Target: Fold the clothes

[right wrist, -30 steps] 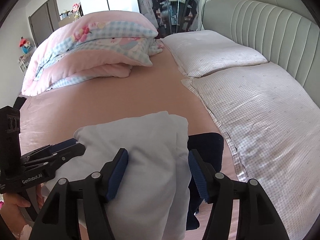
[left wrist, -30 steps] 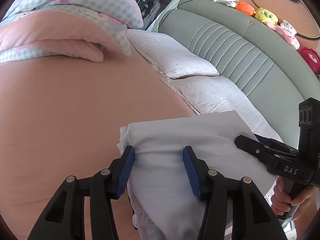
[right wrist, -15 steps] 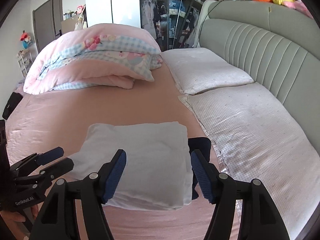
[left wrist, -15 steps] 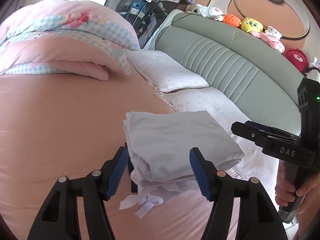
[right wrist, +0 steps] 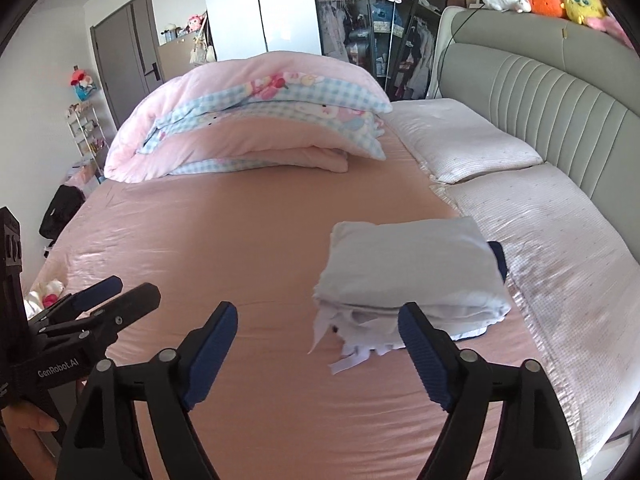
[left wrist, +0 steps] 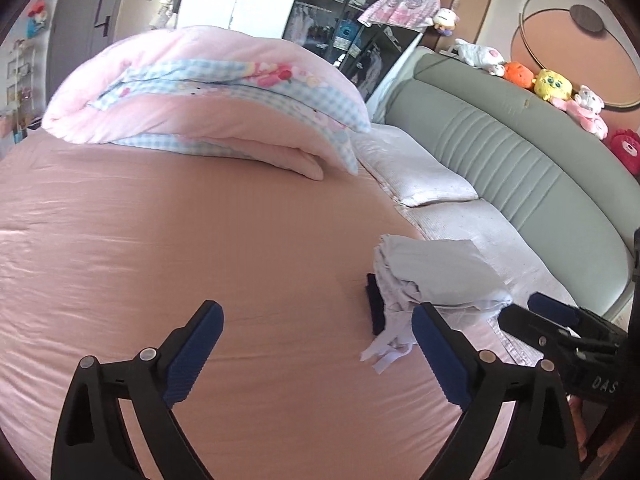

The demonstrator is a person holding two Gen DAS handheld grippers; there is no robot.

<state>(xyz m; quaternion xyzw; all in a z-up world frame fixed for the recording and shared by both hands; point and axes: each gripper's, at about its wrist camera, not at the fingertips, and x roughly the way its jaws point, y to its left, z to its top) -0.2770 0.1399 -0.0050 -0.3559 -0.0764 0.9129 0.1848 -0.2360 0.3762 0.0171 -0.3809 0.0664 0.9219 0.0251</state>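
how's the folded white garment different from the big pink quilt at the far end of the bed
The folded white garment is a small, flat, plain rectangle beside the pillows; the pink quilt is a much bulkier, puffy mound. The garment is plain white, the quilt pink with blue check and cartoon prints. Both are folded and rest on the pink sheet.

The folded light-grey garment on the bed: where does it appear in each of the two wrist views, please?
Left wrist view: the folded garment lies right of centre, beside the near pillow.
Right wrist view: it lies right of centre, just past the right finger.
Shared landmark: the pink quilt, folded at the far side of the bed.
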